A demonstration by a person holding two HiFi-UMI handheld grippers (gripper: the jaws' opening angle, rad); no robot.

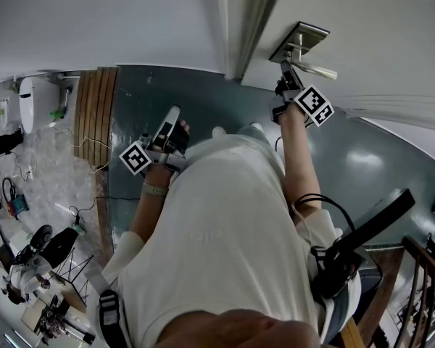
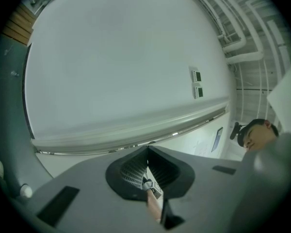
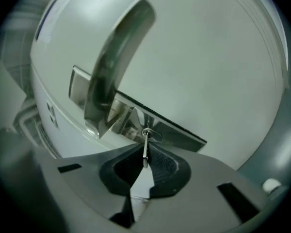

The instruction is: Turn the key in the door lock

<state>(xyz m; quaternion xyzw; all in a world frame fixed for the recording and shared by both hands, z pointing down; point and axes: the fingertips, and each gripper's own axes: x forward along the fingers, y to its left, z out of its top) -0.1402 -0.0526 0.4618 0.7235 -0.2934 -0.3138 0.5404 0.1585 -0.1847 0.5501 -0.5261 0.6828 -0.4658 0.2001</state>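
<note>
The right gripper (image 3: 145, 147) pinches the key (image 3: 145, 139)
Its long axis points straight into the lock (image 3: 150, 134), head edge-on; the left gripper (image 2: 148, 152) has 2 jaws pressed together, empty.

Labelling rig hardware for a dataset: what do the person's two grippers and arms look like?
The left gripper and right gripper have grey bodies, black ribbed pads and a black-and-white marker cube each. White short sleeves; a pale wristband left, black cable right.

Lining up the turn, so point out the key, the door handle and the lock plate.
key (image 3: 145, 150), right gripper view, mid-length.
door handle (image 3: 114, 57), right gripper view, mid lever.
lock plate (image 3: 176, 133), right gripper view, bare right end.
</note>
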